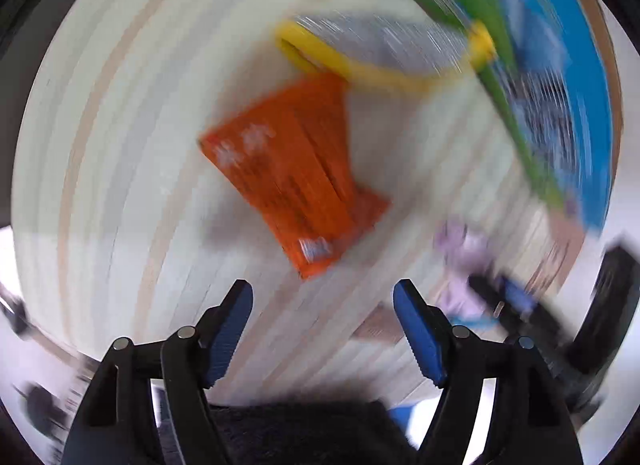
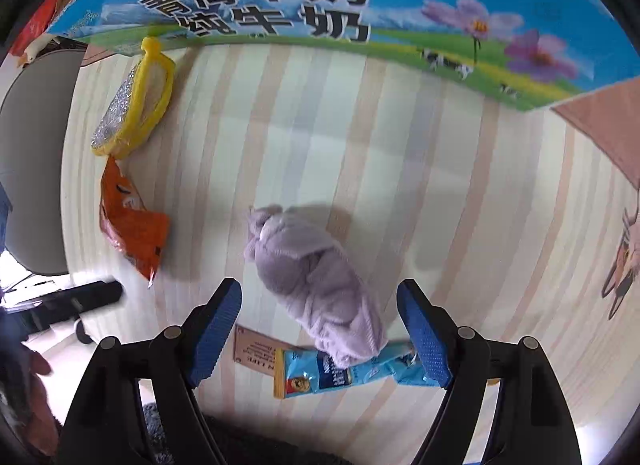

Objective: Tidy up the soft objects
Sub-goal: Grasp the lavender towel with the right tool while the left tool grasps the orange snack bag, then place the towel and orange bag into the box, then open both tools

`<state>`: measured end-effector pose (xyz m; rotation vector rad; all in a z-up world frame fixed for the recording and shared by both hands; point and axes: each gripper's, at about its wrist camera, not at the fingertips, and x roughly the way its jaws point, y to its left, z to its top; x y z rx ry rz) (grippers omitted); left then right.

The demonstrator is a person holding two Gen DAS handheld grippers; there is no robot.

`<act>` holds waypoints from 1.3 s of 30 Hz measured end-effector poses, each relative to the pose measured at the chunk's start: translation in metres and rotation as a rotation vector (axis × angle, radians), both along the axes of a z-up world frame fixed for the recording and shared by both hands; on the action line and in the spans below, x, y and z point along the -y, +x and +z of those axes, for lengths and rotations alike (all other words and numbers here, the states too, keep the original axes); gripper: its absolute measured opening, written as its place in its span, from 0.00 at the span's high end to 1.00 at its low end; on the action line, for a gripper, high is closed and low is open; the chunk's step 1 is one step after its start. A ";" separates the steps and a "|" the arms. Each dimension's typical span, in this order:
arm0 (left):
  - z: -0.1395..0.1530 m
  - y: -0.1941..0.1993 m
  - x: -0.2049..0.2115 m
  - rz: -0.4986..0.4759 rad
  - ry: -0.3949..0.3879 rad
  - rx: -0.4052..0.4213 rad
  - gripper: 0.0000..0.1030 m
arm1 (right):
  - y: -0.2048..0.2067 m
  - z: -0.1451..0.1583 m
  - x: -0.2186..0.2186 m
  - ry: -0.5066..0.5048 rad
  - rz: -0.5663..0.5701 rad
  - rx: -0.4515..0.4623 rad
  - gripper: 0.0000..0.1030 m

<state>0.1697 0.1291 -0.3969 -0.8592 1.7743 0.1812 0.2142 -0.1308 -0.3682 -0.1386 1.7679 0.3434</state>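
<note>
Purple sock [image 2: 316,281] looks soft, light, squishy; grab its fat middle. Right gripper [image 2: 320,325] open, sock at 12. Left gripper [image 1: 322,331] open, empty.

Blurred orange packet [image 1: 294,177] lies beyond the open left hand-held gripper [image 1: 323,329].

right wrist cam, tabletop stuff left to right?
Yellow-rimmed scrubber and orange packet (scrubber farther, packet nearer, both far left) → purple knit bundle mid-frame, between the open right gripper fingers. The tan tag and blue packet under the bundle overlap it, so they are left out.
</note>
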 end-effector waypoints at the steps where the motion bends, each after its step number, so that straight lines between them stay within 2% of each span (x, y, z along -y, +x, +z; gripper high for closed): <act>1: -0.006 0.003 -0.003 0.039 0.002 -0.004 0.30 | -0.001 -0.001 -0.001 -0.005 0.010 0.008 0.20; 3: -0.021 0.013 -0.009 0.104 0.001 -0.035 0.30 | 0.007 0.002 -0.011 -0.017 0.029 0.036 0.20; 4: -0.027 0.017 -0.008 0.134 -0.003 -0.042 0.30 | 0.005 0.003 -0.014 -0.028 0.057 0.079 0.20; 6: -0.034 0.030 -0.015 0.135 0.021 -0.051 0.31 | 0.004 0.005 -0.029 -0.048 0.096 0.133 0.22; 7: -0.035 0.035 -0.013 0.121 0.045 -0.051 0.36 | 0.004 0.003 -0.032 -0.066 0.109 0.145 0.26; 8: -0.035 0.039 -0.009 0.097 0.065 -0.040 0.37 | 0.002 0.001 -0.033 -0.075 0.114 0.135 0.41; 9: -0.033 0.046 -0.002 0.046 0.096 -0.026 0.40 | -0.002 -0.004 -0.037 -0.061 0.103 0.107 0.50; 12: -0.021 0.060 0.026 -0.166 0.215 0.020 0.46 | -0.007 -0.008 -0.028 -0.036 0.003 0.032 0.51; 15: -0.014 0.069 0.061 -0.408 0.346 0.065 0.46 | -0.007 -0.010 -0.008 0.008 -0.106 -0.021 0.51; 17: -0.016 0.072 0.076 -0.495 0.388 0.076 0.44 | -0.006 -0.012 0.003 0.044 -0.170 -0.048 0.49; 18: -0.017 0.072 0.078 -0.496 0.391 0.075 0.44 | -0.006 -0.012 0.007 0.057 -0.188 -0.049 0.44; 21: -0.023 0.077 0.079 -0.450 0.361 0.052 0.43 | -0.001 -0.008 0.014 0.049 -0.172 -0.027 0.41; 23: -0.027 0.071 0.053 -0.403 0.316 0.031 0.43 | -0.001 -0.003 0.014 0.046 -0.144 -0.016 0.40; 25: -0.030 0.070 0.046 -0.386 0.298 0.034 0.41 | 0.001 0.003 0.008 0.059 -0.104 -0.016 0.38; 28: -0.026 0.068 0.034 -0.391 0.299 0.036 0.41 | -0.004 0.007 -0.010 0.023 0.026 -0.001 0.34; 31: -0.024 0.064 0.042 -0.399 0.312 0.043 0.45 | -0.025 0.000 -0.022 -0.042 0.137 0.014 0.34; 32: -0.022 0.063 0.045 -0.408 0.320 0.048 0.46 | -0.029 -0.003 -0.024 -0.065 0.150 0.021 0.35; 34: -0.015 0.053 0.065 -0.438 0.340 0.059 0.55 | -0.039 -0.012 -0.028 -0.098 0.164 0.019 0.53; 36: -0.010 0.045 0.077 -0.483 0.354 0.063 0.56 | -0.042 -0.019 -0.026 -0.088 0.126 0.007 0.55; 39: -0.009 0.025 0.091 -0.527 0.338 0.053 0.58 | -0.043 -0.017 -0.012 -0.024 -0.005 -0.024 0.57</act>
